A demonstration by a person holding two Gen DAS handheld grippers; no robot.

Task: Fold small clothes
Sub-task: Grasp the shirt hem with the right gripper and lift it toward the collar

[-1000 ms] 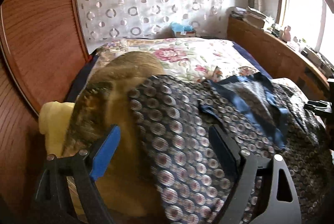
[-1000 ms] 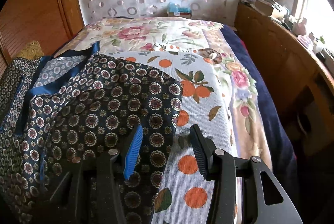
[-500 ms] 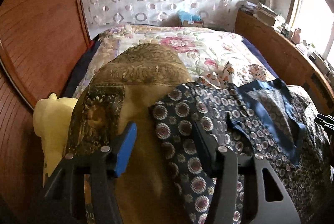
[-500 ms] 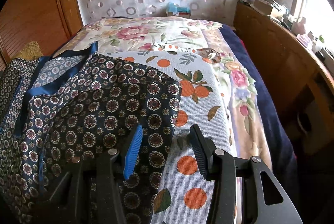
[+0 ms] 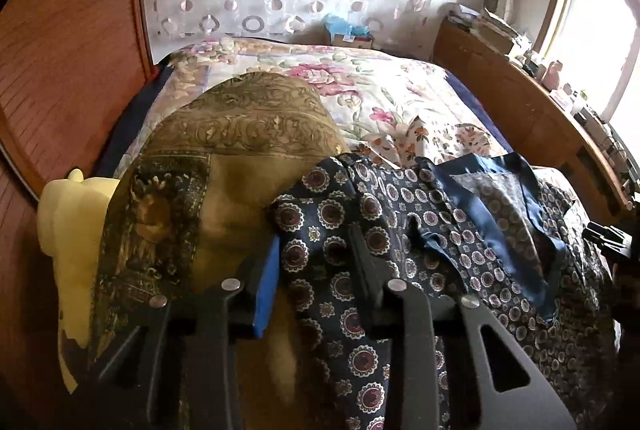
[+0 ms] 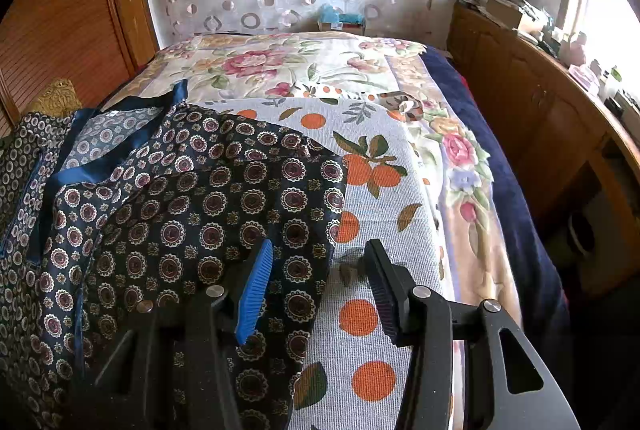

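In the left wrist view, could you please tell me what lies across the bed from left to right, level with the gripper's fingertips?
Yellow plush toy → gold patterned scarf → left gripper, closing around the edge of the navy medallion-print garment → its blue satin trim → the right gripper's black tip at the frame edge.

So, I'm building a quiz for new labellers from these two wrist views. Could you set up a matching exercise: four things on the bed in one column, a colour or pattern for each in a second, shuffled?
Things:
1. garment
2. pillow
3. towel
4. plush toy

Patterns:
A. pale yellow, plain
B. navy with round medallions and blue trim
C. grey-white with oranges and leaves
D. gold-brown with ornate bordered print

Pairs: 1-B, 2-D, 3-C, 4-A
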